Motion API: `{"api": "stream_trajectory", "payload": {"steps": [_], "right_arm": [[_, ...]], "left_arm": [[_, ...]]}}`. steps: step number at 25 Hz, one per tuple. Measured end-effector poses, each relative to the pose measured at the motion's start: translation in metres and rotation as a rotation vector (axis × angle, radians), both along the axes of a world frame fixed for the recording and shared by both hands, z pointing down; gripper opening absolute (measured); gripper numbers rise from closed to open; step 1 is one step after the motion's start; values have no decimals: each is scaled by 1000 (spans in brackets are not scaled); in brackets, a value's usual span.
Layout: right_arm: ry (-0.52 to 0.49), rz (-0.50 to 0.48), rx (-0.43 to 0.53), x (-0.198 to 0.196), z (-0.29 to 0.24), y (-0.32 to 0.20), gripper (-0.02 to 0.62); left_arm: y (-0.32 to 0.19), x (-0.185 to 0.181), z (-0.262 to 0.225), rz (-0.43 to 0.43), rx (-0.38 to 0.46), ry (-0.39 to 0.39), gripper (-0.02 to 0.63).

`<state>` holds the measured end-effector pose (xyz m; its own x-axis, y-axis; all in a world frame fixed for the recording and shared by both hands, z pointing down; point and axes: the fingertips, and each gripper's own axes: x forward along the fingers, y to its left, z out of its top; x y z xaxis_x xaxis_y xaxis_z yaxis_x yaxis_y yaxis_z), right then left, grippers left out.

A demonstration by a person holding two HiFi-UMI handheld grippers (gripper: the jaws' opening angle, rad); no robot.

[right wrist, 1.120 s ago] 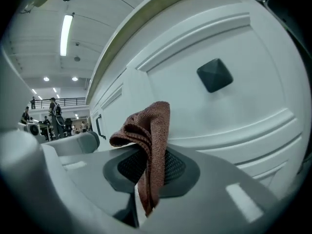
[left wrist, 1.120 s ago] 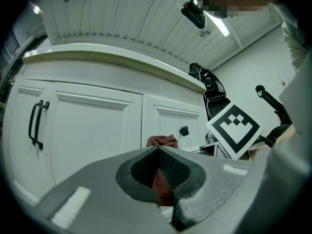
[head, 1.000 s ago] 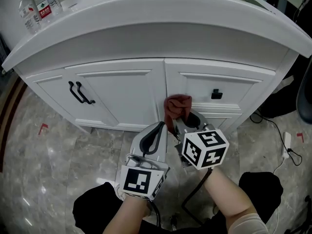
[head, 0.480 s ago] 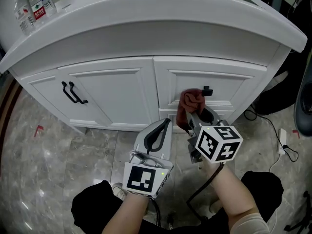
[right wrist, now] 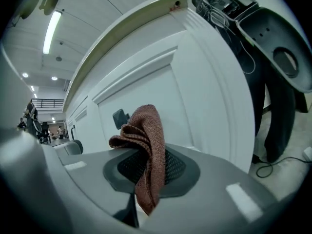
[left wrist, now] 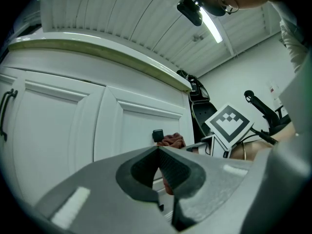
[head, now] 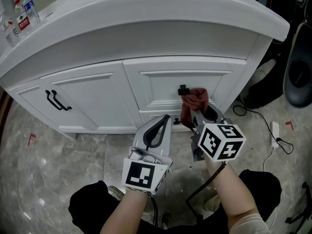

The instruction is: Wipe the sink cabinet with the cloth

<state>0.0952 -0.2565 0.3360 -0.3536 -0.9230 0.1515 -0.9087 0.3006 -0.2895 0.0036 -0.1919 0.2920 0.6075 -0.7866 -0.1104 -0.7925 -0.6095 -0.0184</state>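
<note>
The white sink cabinet (head: 146,82) fills the top of the head view, with a curved countertop over its doors and drawers. My right gripper (head: 197,115) is shut on a reddish-brown cloth (head: 195,100), which is pressed against the right drawer front beside a small black knob (head: 183,89). In the right gripper view the cloth (right wrist: 144,152) sticks up from between the jaws, with the knob (right wrist: 120,117) just left of it. My left gripper (head: 158,133) hangs lower, shut and holding nothing, a little away from the cabinet. The left gripper view shows the cloth (left wrist: 170,141) and knob (left wrist: 158,135) ahead.
Black bar handles (head: 56,101) sit on the left door. Water bottles (head: 19,18) stand on the countertop at the far left. A black chair base (head: 297,67) and cables (head: 273,130) lie on the marble floor to the right of the cabinet.
My right gripper has carried the cloth rightward across the cabinet front, from the seam between the doors to the right drawer past the knob. The left gripper stayed low.
</note>
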Motion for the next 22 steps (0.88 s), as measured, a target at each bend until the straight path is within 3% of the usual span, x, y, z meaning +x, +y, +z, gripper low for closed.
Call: {"api": "stream_trajectory", "payload": {"steps": [9, 12, 18, 22], "right_arm": [[32, 123, 6, 61, 0, 8, 81], [-10, 138, -10, 71, 2, 13, 81], [21, 234, -8, 97, 5, 21, 80], [63, 188, 17, 75, 11, 28, 80]], "left_arm": [[1, 38, 7, 60, 3, -14, 0], [1, 43, 6, 68, 3, -13, 0], [-3, 27, 16, 27, -20, 22, 0], [0, 11, 24, -6, -32, 23, 0]]}}
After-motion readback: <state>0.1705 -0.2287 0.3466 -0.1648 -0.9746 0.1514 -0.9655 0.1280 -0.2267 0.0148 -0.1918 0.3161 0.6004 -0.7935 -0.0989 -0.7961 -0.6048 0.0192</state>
